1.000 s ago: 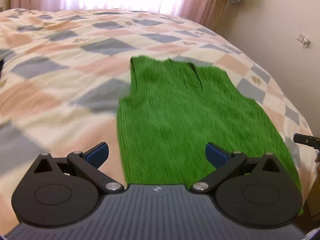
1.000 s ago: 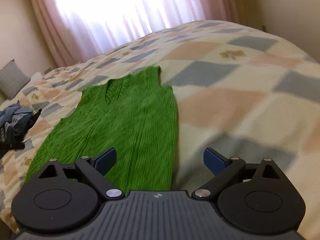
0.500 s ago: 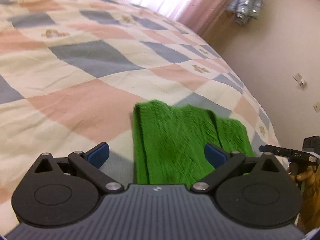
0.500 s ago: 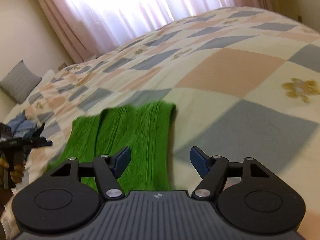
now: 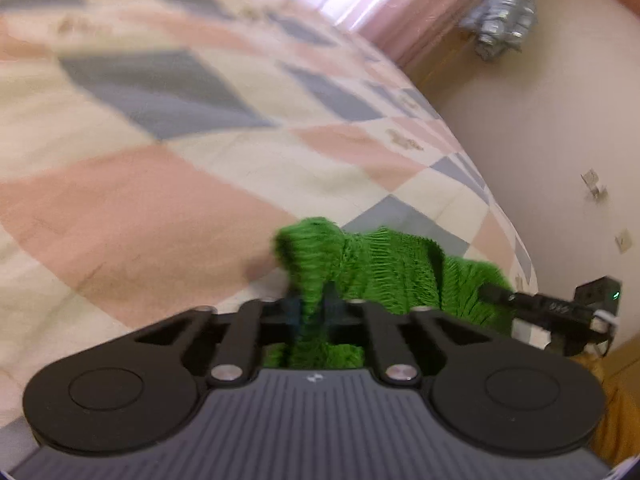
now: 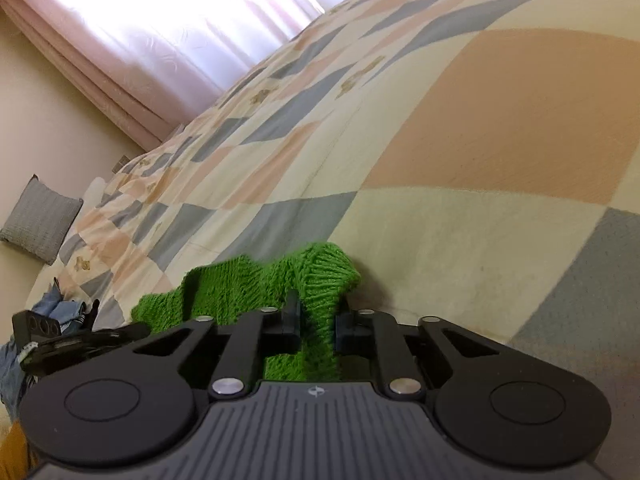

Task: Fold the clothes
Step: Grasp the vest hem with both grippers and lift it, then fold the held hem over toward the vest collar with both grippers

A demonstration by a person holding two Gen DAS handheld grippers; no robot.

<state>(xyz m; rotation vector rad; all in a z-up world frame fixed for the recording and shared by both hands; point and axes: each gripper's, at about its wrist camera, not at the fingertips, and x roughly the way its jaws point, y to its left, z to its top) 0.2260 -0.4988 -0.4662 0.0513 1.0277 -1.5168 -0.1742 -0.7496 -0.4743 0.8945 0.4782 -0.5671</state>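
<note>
Going from wide-open jaws over a flat garment a second ago to both pinching knit now. Left hand-held gripper [image 5: 313, 309] clamped tight on one shoulder strap of the bright green ribbed knit sleeveless top [image 5: 384, 264], blue pads nearly buried in yarn. Right hand-held gripper [image 6: 318, 322] closing on the other shoulder strap, fabric already bunched up between the pads and squeezed. Half a second back, both straps lay flat and unwrinkled; now each one humps up into a little peak above the jaws.

Means the grab stage is basically done, probably setting up to lift the neck end and bring it over toward the hem for the first fold. Worth watching for loose knit slipping if only a few strands got caught.

Top sits on the pastel checkered quilt covering the bed [image 6: 500, 128], near the bed's edge. Long axis runs away from the grippers back toward the person, neck end pointing out toward the middle of the bed and the pink curtained window [image 6: 168, 20]. Hem end out of view behind the grippers. Other gripper peeking in at each frame's side.
</note>
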